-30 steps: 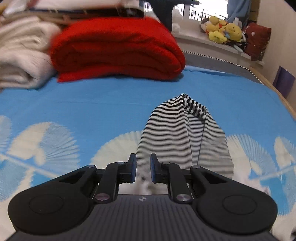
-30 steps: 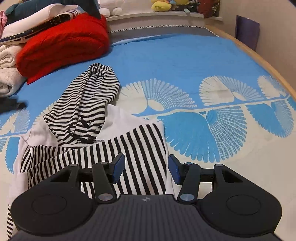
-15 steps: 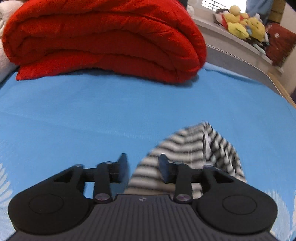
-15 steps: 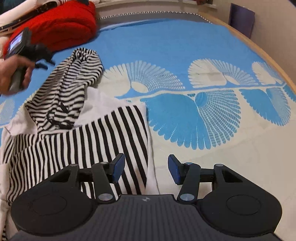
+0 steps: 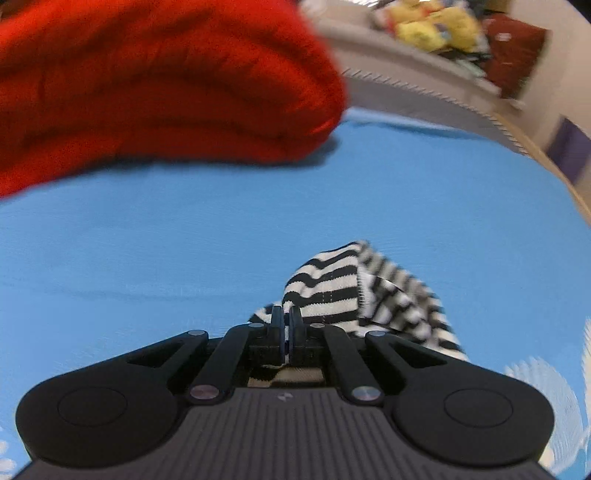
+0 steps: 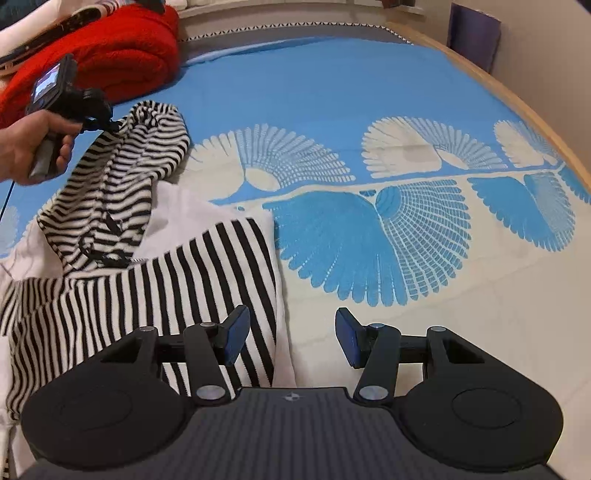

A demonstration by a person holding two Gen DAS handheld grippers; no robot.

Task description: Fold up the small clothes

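A black-and-white striped hoodie (image 6: 122, 229) lies on the blue bedspread (image 6: 332, 103). Its hood (image 5: 343, 284) points toward the far side of the bed. My left gripper (image 5: 286, 325) is shut on the hood's edge; it also shows in the right wrist view (image 6: 107, 122), held by a hand at the hood's tip. My right gripper (image 6: 291, 332) is open and empty, low over the bed at the hoodie's right edge, with its left finger (image 6: 236, 328) over the striped cloth.
A folded red blanket (image 5: 155, 85) lies on the bed just beyond the hood; it also shows in the right wrist view (image 6: 110, 55). Plush toys (image 5: 424, 22) sit on a ledge behind. The bed's wooden edge (image 6: 517, 96) runs along the right.
My left gripper moved forward to the hood's tip, opened, then shut on the hood's edge. My right gripper stayed open and shifted right, off the striped cloth.
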